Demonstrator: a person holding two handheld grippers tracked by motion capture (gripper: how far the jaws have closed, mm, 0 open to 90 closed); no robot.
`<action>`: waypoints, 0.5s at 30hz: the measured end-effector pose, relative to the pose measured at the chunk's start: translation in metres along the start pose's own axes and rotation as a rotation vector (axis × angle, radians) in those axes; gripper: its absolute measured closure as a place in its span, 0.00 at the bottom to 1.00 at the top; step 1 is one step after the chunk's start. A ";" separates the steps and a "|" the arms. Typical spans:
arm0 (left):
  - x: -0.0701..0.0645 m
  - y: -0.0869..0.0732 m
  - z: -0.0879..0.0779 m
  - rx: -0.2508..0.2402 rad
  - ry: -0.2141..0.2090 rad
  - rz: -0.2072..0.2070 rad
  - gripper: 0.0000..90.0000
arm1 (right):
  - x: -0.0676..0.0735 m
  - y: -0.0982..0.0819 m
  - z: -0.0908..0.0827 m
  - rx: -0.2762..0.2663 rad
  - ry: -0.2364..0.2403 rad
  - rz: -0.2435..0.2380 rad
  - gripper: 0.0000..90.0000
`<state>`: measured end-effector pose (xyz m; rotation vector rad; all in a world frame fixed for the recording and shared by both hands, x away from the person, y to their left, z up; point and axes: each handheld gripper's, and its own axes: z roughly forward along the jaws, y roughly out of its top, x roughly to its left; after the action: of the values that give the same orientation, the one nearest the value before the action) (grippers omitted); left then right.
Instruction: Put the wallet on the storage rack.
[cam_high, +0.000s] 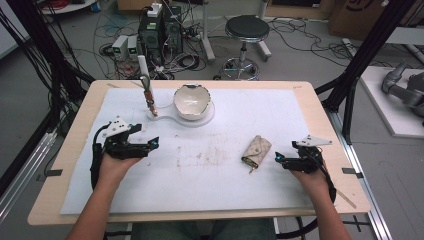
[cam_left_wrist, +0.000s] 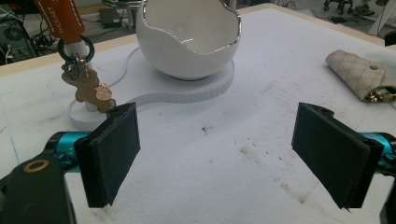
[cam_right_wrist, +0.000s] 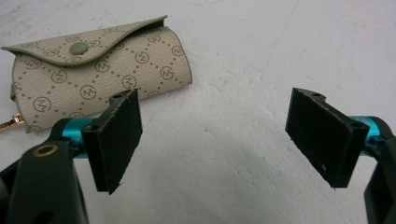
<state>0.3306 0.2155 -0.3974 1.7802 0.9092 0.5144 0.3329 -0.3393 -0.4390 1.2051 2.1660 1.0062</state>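
Observation:
A beige patterned key pouch lies on the white mat, a gold clasp poking out at its near end. My right gripper sits just right of it, open and empty; in the right gripper view the pouch lies beyond the left jaw of the gripper. A white egg-shaped bowl stands on a white base, whose post carries an orange tag with keys. My left gripper rests open in front of it. In the left gripper view, the gripper faces the bowl and key charm.
The white mat covers most of the wooden table and has brown stains at its middle. Beyond the far edge stand a black stool and computer boxes with cables on the floor.

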 end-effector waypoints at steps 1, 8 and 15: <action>0.000 0.000 0.001 0.000 -0.003 0.002 0.17 | 0.000 0.000 -0.001 -0.006 0.000 0.001 0.21; 0.001 0.000 0.002 0.004 -0.006 0.000 0.17 | 0.004 0.001 -0.004 -0.008 -0.012 0.000 0.21; -0.001 0.002 0.005 0.023 -0.006 -0.027 0.17 | 0.004 -0.001 -0.004 -0.002 -0.004 -0.011 0.21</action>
<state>0.3342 0.2110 -0.3978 1.7871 0.9369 0.4824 0.3276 -0.3380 -0.4375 1.1923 2.1651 1.0007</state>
